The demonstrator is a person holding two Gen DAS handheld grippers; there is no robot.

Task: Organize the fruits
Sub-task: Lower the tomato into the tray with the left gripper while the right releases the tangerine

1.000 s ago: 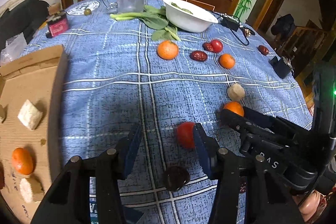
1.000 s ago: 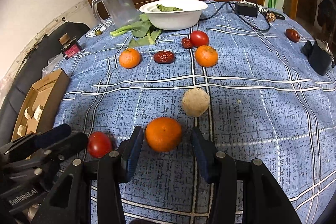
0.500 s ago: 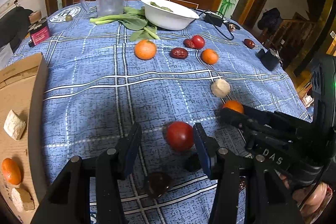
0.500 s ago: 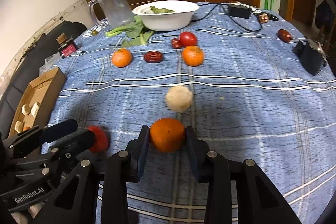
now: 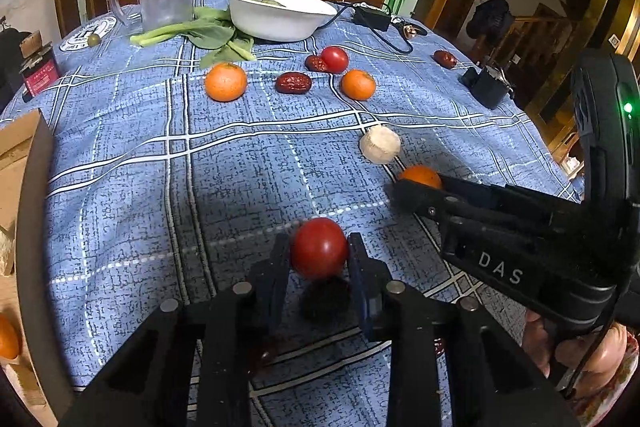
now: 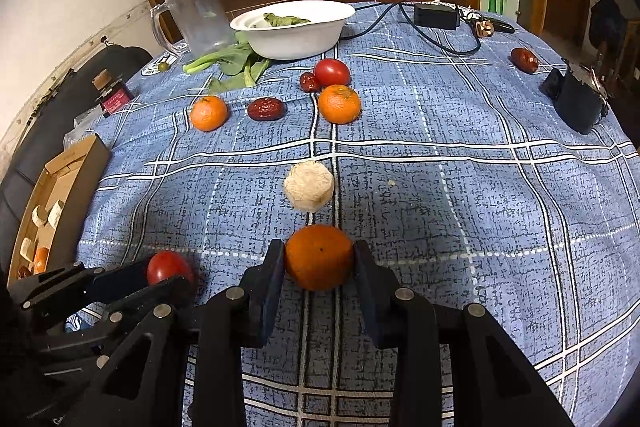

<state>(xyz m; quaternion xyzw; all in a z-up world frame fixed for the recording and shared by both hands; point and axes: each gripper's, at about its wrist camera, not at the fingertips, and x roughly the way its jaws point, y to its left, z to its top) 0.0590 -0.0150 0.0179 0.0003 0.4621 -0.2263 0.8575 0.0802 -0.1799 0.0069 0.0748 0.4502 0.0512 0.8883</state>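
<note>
The tablecloth [image 6: 440,187] is matt woven cloth. On it, the tomato [image 5: 319,247] is smooth and glossy, the orange [image 6: 319,257] dull and finely pitted. Beyond the orange, the pale lump [image 6: 309,185] looks rough and fibrous. The far bowl [image 6: 296,31] is glossy white; the box [image 6: 76,171] is matt cardboard.

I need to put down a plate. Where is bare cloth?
Free: the left stretch between box and puff; the right stretch between puff and black holder. Crowded: the fruit row before the bowl.
</note>
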